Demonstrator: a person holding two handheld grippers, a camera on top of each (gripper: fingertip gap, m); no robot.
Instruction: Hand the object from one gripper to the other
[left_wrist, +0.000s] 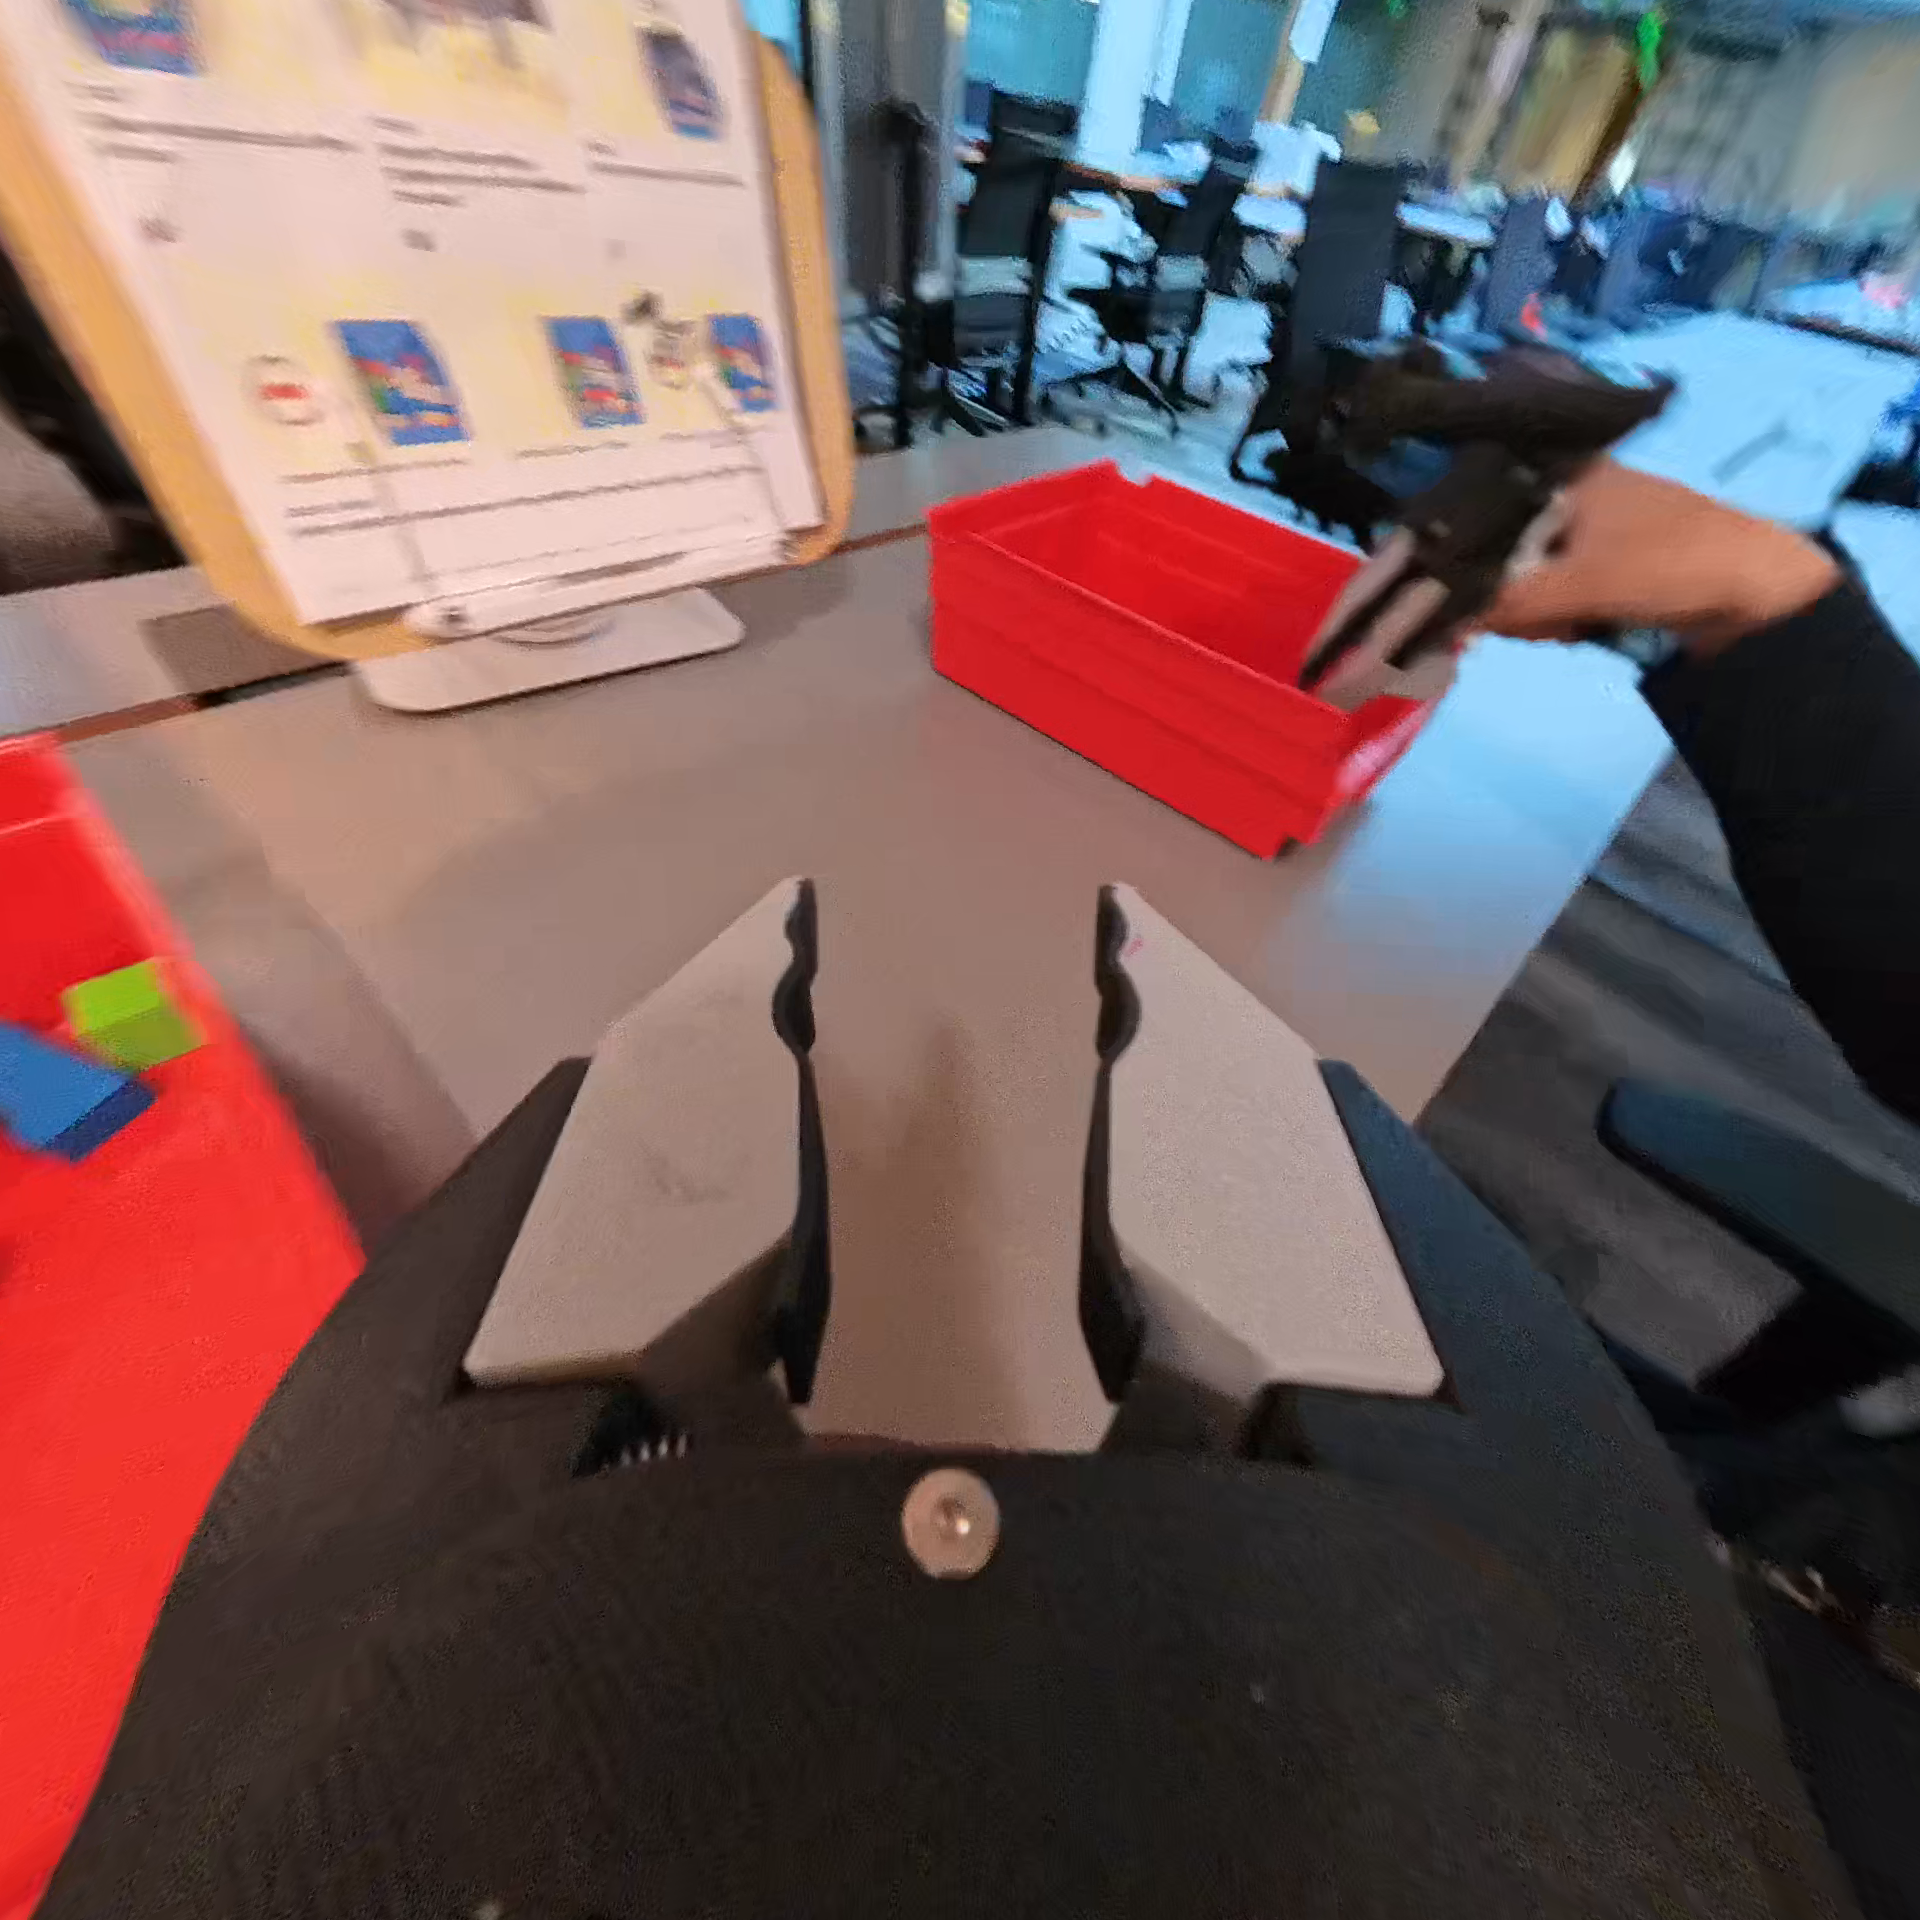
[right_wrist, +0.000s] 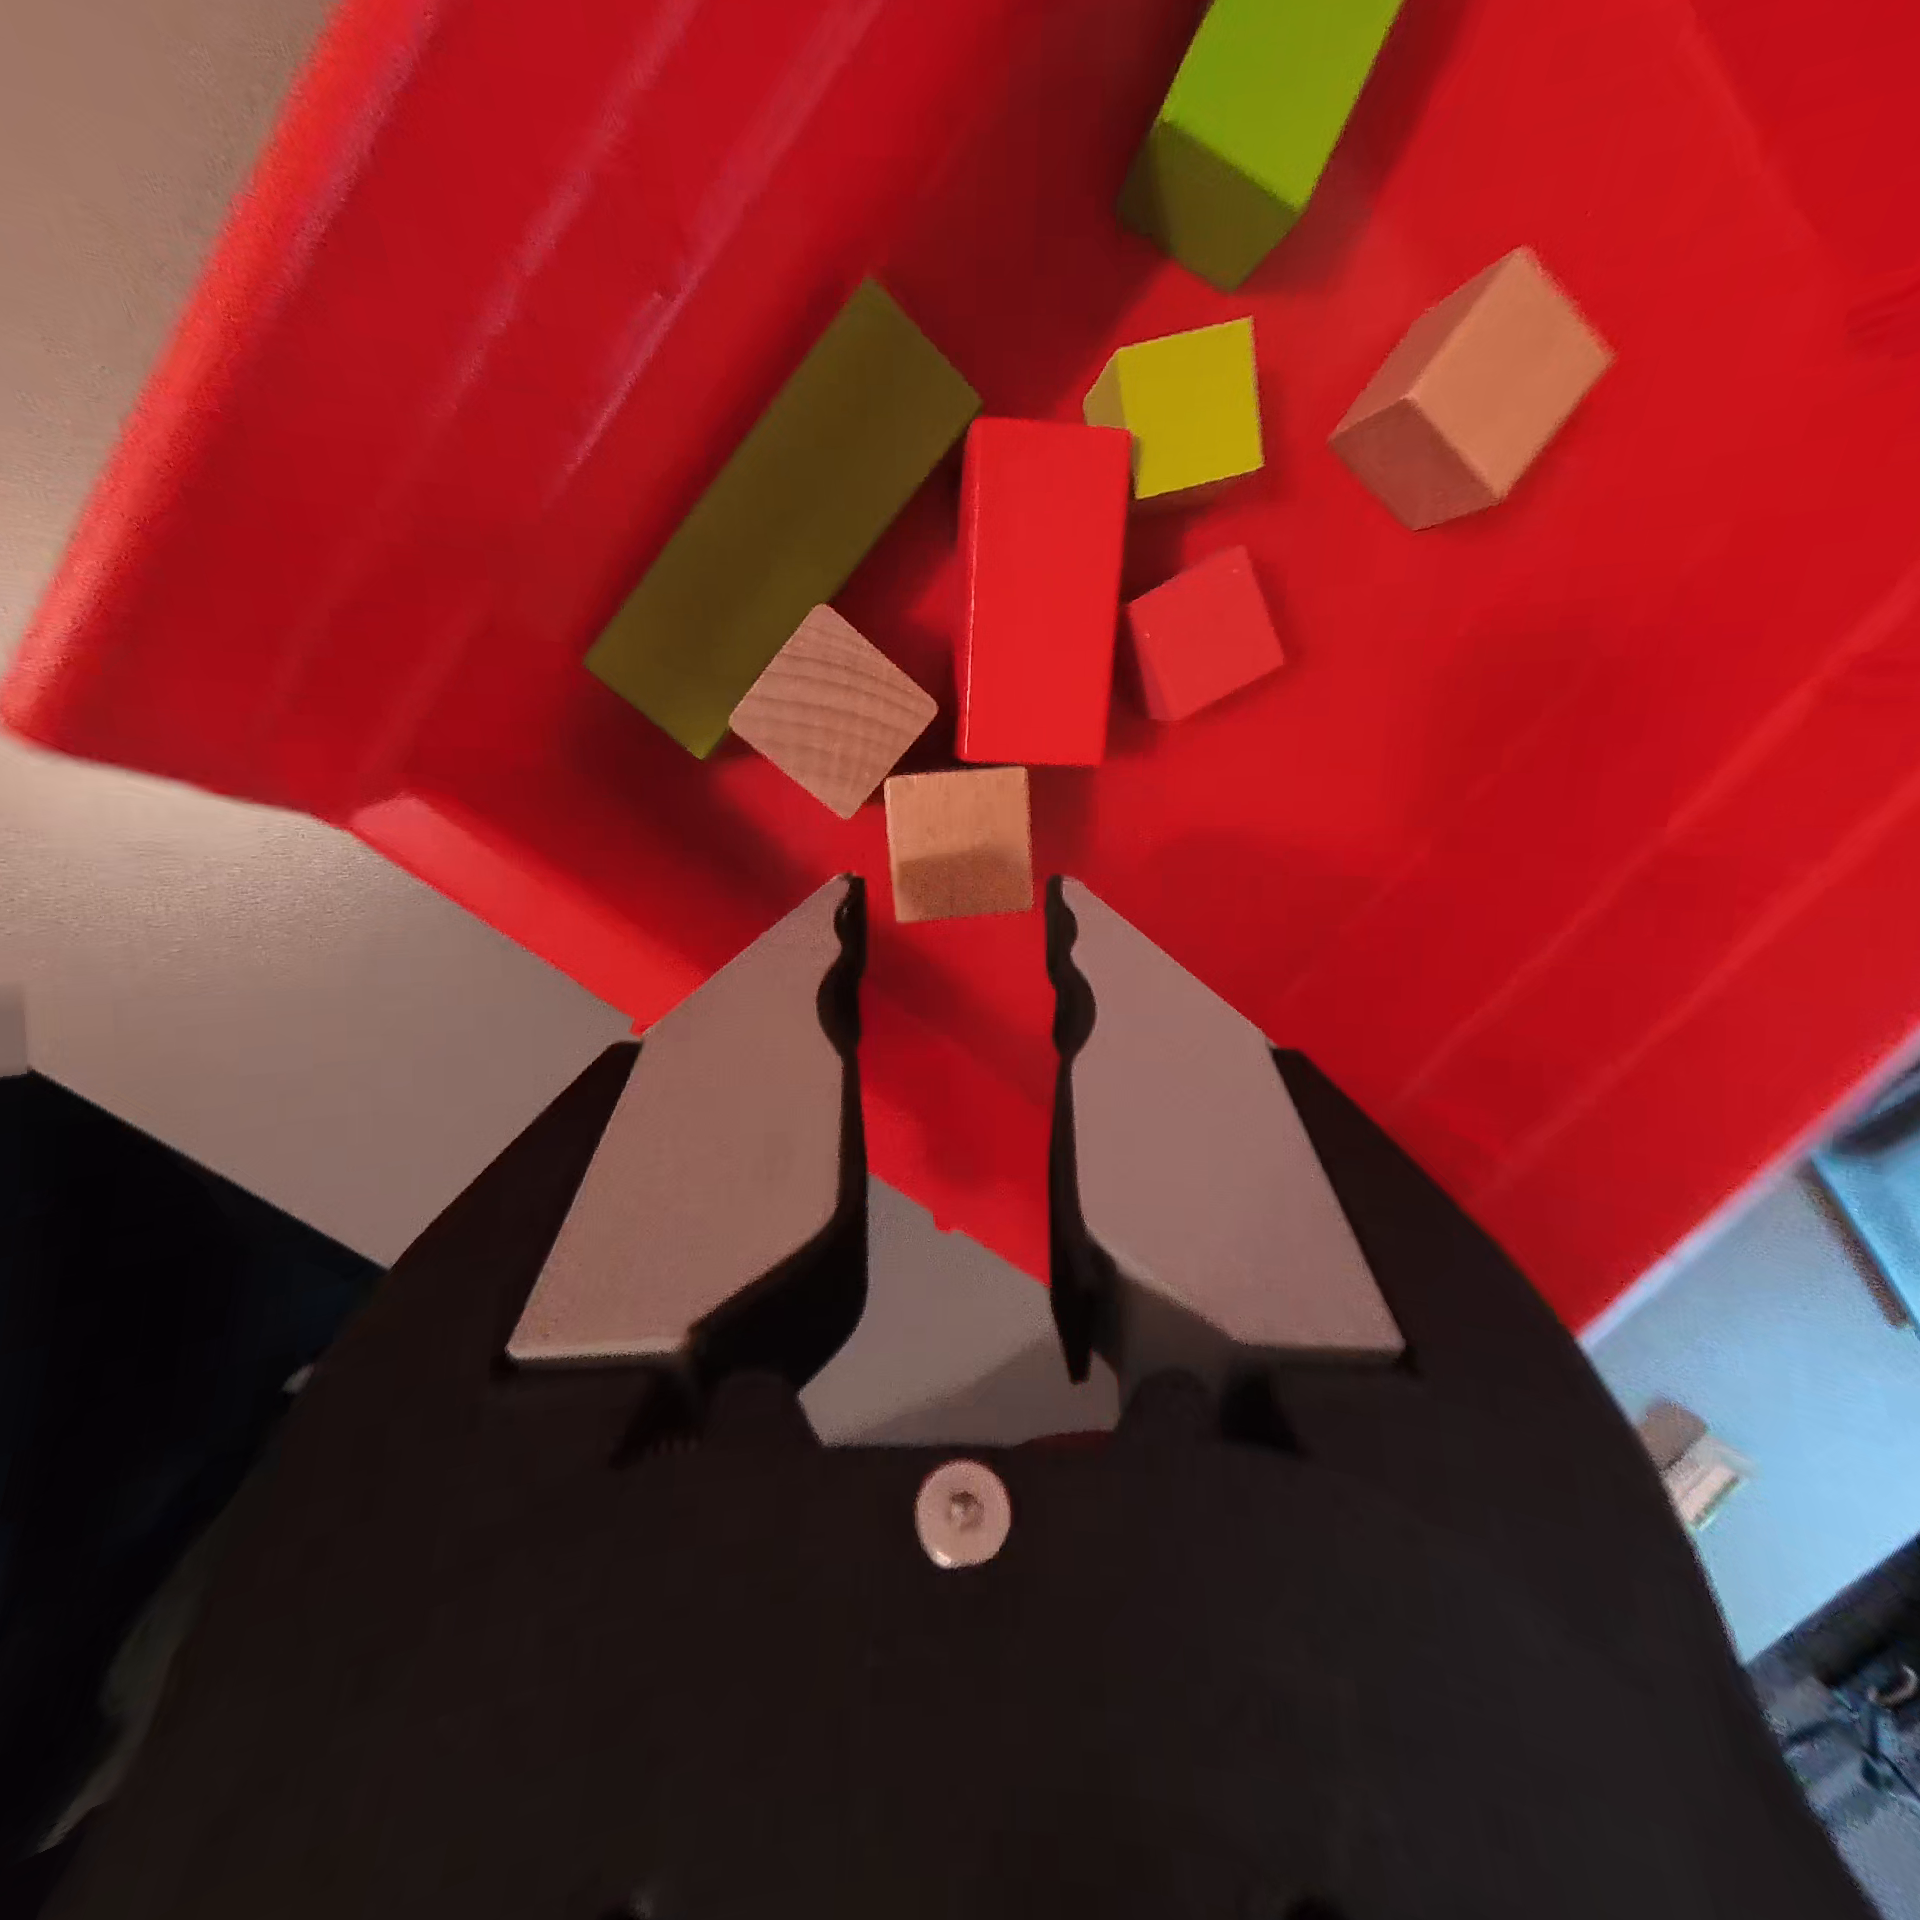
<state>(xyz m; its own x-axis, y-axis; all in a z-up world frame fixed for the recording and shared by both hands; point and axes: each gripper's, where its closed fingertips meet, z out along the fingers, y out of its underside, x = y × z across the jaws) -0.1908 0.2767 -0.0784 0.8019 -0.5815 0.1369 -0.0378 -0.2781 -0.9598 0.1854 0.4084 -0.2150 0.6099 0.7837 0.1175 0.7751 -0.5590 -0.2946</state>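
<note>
My right gripper (right_wrist: 954, 885) is open and points down into a red bin (right_wrist: 1455, 935) that holds several wooden blocks. A small plain wood cube (right_wrist: 961, 842) lies just beyond its fingertips, in line with the gap and not gripped. Behind it lie a long red block (right_wrist: 1039, 592), a second wood cube (right_wrist: 831, 707) and a long dark green block (right_wrist: 779, 520). My left gripper (left_wrist: 956, 896) is open and empty above the grey table (left_wrist: 623, 852). In the left wrist view the right gripper (left_wrist: 1351, 675) dips into the red bin (left_wrist: 1122, 665), held by a hand (left_wrist: 1662, 561).
The bin also holds a small red cube (right_wrist: 1205, 634), a yellow-green cube (right_wrist: 1190, 410), a bright green block (right_wrist: 1247, 135) and a larger wood block (right_wrist: 1470, 390). A second red bin (left_wrist: 125, 1299) at the left holds a green block (left_wrist: 130, 1013) and a blue block (left_wrist: 62, 1091). A document stand (left_wrist: 468, 312) stands at the back. The grippers' ends are close to 45 cm from one another.
</note>
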